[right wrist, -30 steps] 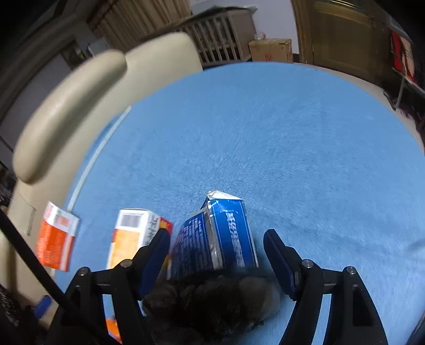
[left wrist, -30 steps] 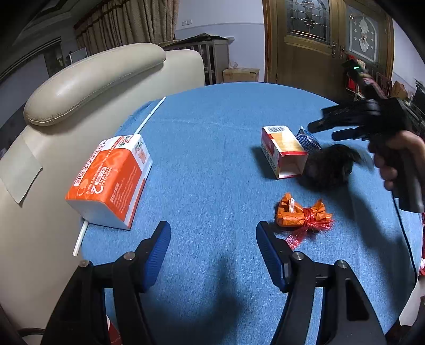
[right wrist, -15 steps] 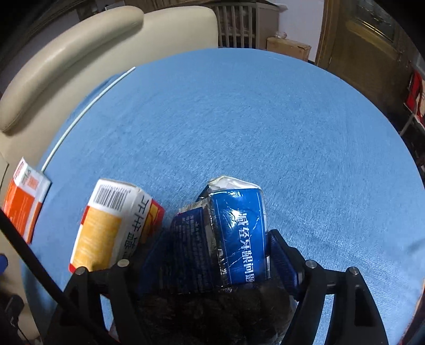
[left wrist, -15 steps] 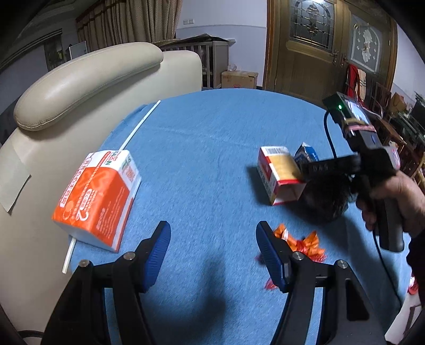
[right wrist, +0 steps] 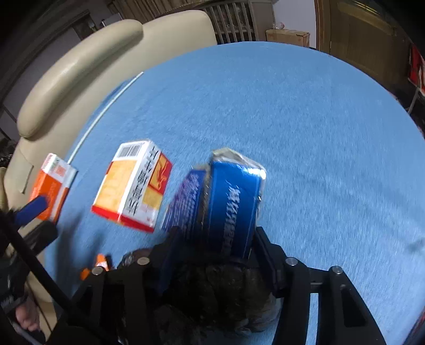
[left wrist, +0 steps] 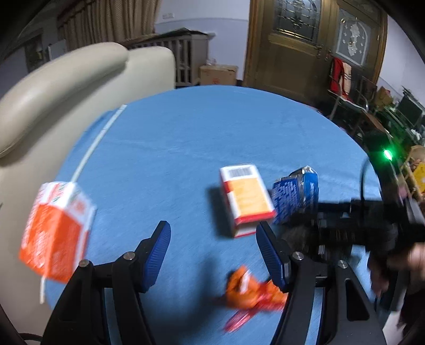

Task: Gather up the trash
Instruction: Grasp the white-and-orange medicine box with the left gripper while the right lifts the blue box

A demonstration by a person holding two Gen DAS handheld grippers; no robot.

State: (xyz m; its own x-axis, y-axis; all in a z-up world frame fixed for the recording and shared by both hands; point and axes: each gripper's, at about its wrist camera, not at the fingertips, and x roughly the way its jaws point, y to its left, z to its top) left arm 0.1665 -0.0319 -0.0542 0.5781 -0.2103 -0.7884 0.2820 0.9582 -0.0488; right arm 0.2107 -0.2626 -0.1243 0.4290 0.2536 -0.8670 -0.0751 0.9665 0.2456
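Since your right hand-held gripper (right wrist: pixel 212 244) is closing on the blue packet (right wrist: pixel 231 201) on the counter (right wrist: pixel 305 119), left hand-held gripper (left wrist: pixel 212 254) open and empty, a shallow pinch could let it slip.

A round table covered in blue woven cloth (left wrist: pixel 202 138) filled the view ahead of the tool. Beyond its far left edge stood a cream leather armchair (left wrist: pixel 66 79) with a padded headrest. Behind that hung pleated beige curtains (left wrist: pixel 106 24), beside a grey slatted cabinet (left wrist: pixel 186 55) and a brown cardboard box (left wrist: pixel 217 74) on the floor. To the far right rose a carved wooden door with leaded glass panes (left wrist: pixel 305 39), set against a pale wall (left wrist: pixel 202 29).
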